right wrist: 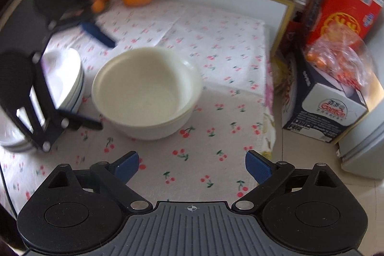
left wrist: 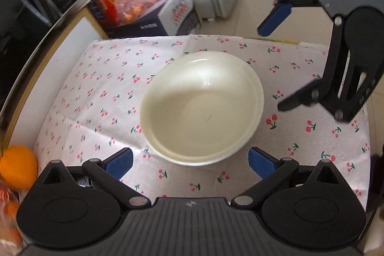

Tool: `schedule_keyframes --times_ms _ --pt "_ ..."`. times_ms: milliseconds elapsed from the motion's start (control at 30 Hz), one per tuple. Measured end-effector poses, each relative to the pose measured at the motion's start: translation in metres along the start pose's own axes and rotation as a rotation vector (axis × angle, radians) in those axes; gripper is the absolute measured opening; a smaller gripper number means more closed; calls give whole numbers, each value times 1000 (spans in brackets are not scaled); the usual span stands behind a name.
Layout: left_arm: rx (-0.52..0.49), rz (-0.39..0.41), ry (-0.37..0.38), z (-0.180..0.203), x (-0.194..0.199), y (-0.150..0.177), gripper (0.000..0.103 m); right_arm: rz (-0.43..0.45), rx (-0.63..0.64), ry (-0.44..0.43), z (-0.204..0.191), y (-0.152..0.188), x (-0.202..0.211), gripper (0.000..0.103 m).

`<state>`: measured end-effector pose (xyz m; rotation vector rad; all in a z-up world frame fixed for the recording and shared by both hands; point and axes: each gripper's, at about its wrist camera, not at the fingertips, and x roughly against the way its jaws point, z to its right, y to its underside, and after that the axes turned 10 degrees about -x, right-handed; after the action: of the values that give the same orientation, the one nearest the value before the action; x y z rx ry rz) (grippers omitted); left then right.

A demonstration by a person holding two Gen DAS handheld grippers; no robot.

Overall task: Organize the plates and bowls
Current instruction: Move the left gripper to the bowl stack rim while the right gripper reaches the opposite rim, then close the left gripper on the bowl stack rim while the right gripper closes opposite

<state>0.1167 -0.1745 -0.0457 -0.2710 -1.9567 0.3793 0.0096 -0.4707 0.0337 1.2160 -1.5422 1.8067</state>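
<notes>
Cherry-print cloth (left wrist: 100,97) covers the table, with the cream bowls (left wrist: 201,107) nested at frame centre in both views. Stacked white plates (right wrist: 69,78) sit at mid-left of the right wrist view, likely sorted by kind. Left gripper (left wrist: 190,163) and right gripper (right wrist: 192,166) both stand wide open and empty, flanking the bowls from opposite sides.

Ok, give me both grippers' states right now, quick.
Left gripper: jaws open, holding nothing; the cream bowl sits just ahead of them.
Right gripper: jaws open wide, holding nothing.
</notes>
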Motion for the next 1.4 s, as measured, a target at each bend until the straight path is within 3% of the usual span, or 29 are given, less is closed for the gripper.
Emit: schedule_keyframes --times_ms 233,600,900,1233,1400 --pt "-96 -37 74 -2 -13 -10 102 -50 -13 -6 1 -5 -18 97" --pt "-196 -94 122 -6 -30 -17 99 -78 17 -26 -5 -19 -36 97" --pt "-226 -85 120 -9 -31 -17 95 -83 74 -55 -17 -29 -44 94" --pt "-280 -81 92 -3 -27 -18 91 -71 152 -81 -31 -30 -37 76" --pt "-274 -79 99 -4 -25 -19 92 -70 158 -91 -32 -29 -35 77"
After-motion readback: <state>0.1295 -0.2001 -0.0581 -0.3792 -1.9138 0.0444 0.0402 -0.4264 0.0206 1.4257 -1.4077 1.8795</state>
